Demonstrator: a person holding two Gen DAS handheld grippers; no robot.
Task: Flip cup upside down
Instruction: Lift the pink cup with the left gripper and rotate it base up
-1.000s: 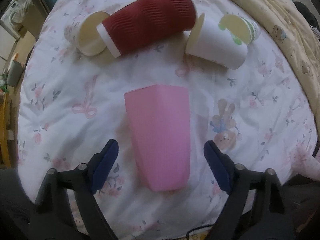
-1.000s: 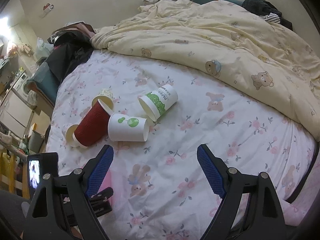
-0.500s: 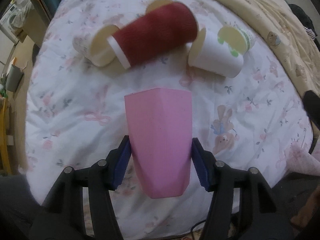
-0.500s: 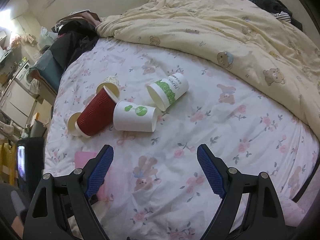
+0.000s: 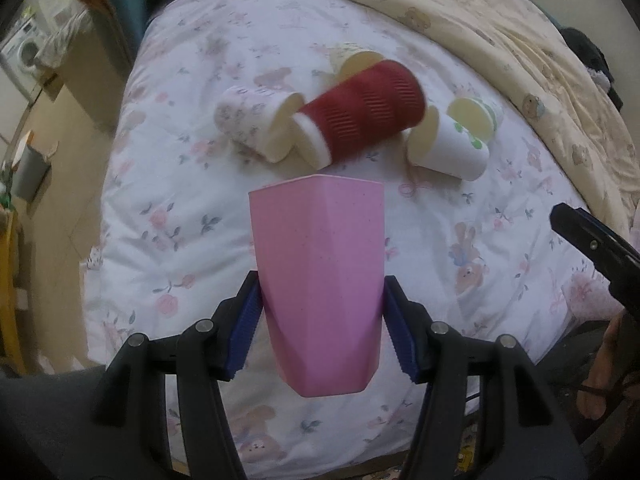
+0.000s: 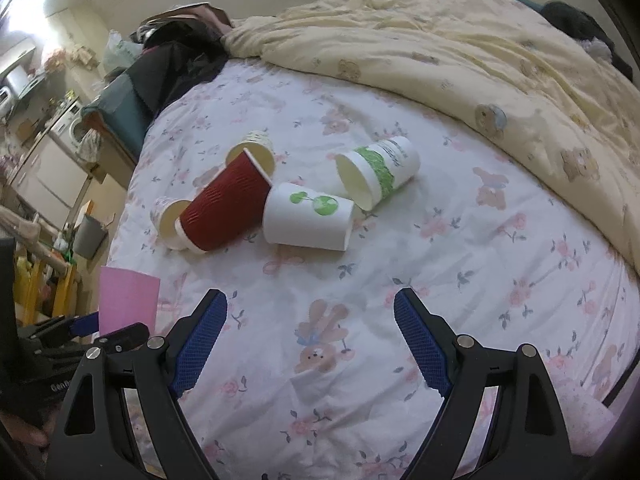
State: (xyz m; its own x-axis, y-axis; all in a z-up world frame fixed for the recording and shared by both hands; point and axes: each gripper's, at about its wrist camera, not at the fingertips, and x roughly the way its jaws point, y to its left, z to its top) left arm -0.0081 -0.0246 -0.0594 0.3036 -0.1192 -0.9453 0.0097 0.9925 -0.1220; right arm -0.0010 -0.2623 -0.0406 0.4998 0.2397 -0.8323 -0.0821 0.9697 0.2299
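We clamp the pink cup (image 5: 320, 280) low-centre of frame in our left gripper (image 5: 322, 330), pads on opposite flats so it can turn over, while our right gripper (image 6: 310, 340) idles wide.

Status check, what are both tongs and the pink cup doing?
Left tongs shut on pink cup, lifted. Right tongs open, empty. Paper cups ahead.

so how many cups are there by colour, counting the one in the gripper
pink plastic cup, held in the left gripper: 1
dark red ribbed paper cup: 1
white paper cups with green print: 2
pale patterned paper cups: 2
total: 6 cups
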